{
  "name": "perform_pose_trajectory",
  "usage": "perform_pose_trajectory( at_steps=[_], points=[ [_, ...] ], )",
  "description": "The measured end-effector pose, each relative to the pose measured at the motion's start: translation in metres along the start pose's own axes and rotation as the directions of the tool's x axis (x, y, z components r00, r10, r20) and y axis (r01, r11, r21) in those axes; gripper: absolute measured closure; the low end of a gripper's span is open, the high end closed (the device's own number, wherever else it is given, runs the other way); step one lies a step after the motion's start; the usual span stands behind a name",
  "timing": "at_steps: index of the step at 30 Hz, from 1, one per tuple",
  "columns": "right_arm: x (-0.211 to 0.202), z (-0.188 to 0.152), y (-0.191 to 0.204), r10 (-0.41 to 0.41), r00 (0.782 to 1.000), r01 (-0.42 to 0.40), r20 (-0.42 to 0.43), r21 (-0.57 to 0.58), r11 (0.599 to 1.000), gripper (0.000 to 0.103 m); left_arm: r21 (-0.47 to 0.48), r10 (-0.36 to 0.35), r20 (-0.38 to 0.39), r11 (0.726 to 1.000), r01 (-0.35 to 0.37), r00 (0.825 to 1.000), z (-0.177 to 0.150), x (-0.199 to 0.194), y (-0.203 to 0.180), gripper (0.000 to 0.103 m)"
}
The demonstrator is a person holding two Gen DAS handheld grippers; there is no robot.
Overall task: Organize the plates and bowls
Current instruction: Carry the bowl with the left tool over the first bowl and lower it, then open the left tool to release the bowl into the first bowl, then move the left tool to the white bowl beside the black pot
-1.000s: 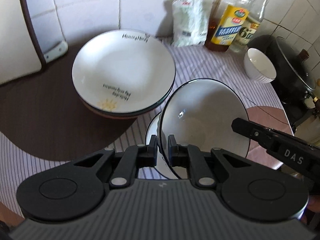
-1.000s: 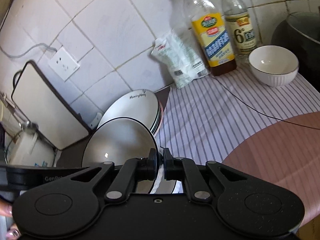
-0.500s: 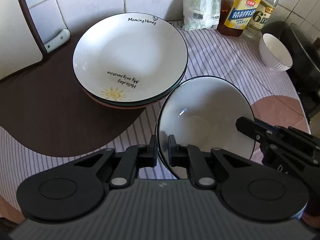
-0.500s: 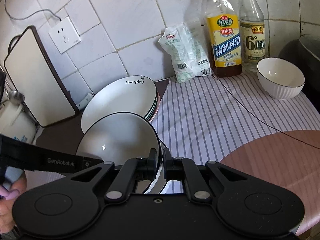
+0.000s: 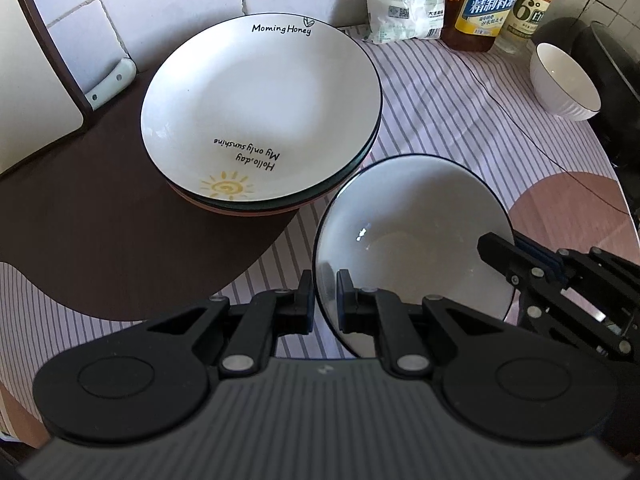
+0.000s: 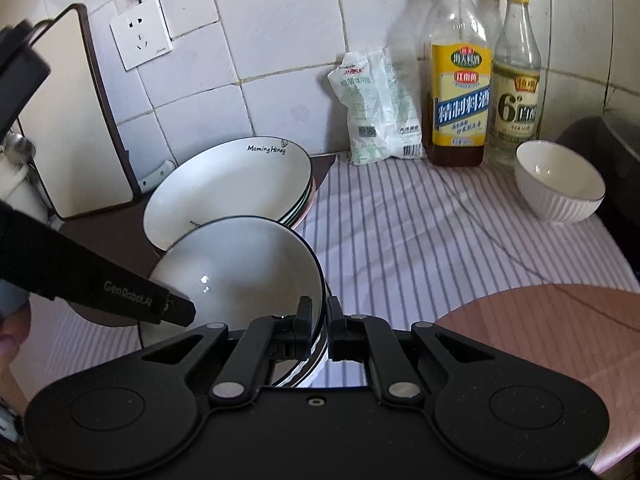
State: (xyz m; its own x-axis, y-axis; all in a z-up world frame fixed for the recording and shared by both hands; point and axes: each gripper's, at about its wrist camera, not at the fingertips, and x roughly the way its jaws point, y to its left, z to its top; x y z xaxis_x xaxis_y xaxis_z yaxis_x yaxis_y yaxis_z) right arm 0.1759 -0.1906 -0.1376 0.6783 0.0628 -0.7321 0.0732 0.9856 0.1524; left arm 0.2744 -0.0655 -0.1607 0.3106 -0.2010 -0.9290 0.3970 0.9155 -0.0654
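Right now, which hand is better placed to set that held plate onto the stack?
Left, probably. The left gripper and right gripper both clamp the plate, but the stack lies open just ahead of the left; for the right, the plate stands in between.

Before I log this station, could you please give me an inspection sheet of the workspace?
Surface: striped tablecloth with brown patches.
Job's things: black-rimmed bowl held tilted at its rim; plate stack topped by "Morning Honey" plate; ribbed white bowl apart.
Clutter: cooking wine bottle, vinegar bottle, white pouch.
Grippers: left gripper and right gripper both clamp the bowl's rim.
Cables: thin black wire across the cloth.
Surroundings: tiled wall, socket, cutting board.
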Motion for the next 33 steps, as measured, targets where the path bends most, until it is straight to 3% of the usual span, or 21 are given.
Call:
perform_pose_trajectory(
  at_steps=[8, 9, 12, 15, 21, 26, 30, 33],
  points=[
    [-0.003, 0.001, -0.005, 0.013, 1.000, -0.013, 0.011, -0.006, 1.000, 0.090, -0.016, -0.015, 0.005, 1.000, 0.015, 1.000, 0.001, -0.001, 0.001, 0.088],
    [-0.008, 0.001, -0.006, 0.022, 0.999, -0.022, 0.025, -0.008, 1.000, 0.087, -0.015, -0.017, 0.010, 1.000, 0.017, 1.000, 0.001, -0.004, 0.000, 0.084],
    [-0.023, 0.003, -0.010, 0.030, 0.997, -0.029, 0.069, -0.019, 0.999, 0.066, 0.016, -0.005, 0.029, 1.000, 0.005, 1.000, 0.001, -0.017, -0.004, 0.078],
    [-0.036, 0.005, -0.018, 0.020, 0.995, -0.018, 0.097, -0.030, 0.999, 0.066, 0.038, -0.005, 0.057, 0.999, 0.003, 0.998, 0.001, -0.034, -0.010, 0.073],
    [-0.061, 0.007, -0.044, 0.003, 0.991, -0.003, 0.134, 0.001, 1.000, 0.062, 0.051, -0.077, 0.084, 0.996, 0.073, 0.993, 0.002, -0.062, -0.022, 0.071],
    [-0.081, 0.006, -0.060, -0.002, 0.986, 0.011, 0.164, -0.049, 0.999, 0.059, 0.091, -0.132, 0.123, 0.988, 0.122, 0.984, 0.010, -0.080, -0.044, 0.070],
    [-0.094, 0.005, -0.076, -0.015, 0.978, 0.039, 0.210, -0.111, 0.993, 0.048, 0.127, -0.168, 0.149, 0.980, 0.150, 0.974, 0.019, -0.088, -0.061, 0.068],
    [-0.090, 0.006, -0.092, -0.043, 0.980, 0.061, 0.193, -0.086, 0.994, 0.041, 0.186, -0.186, 0.139, 0.970, 0.159, 0.973, 0.024, -0.085, -0.082, 0.068]
  ],
)
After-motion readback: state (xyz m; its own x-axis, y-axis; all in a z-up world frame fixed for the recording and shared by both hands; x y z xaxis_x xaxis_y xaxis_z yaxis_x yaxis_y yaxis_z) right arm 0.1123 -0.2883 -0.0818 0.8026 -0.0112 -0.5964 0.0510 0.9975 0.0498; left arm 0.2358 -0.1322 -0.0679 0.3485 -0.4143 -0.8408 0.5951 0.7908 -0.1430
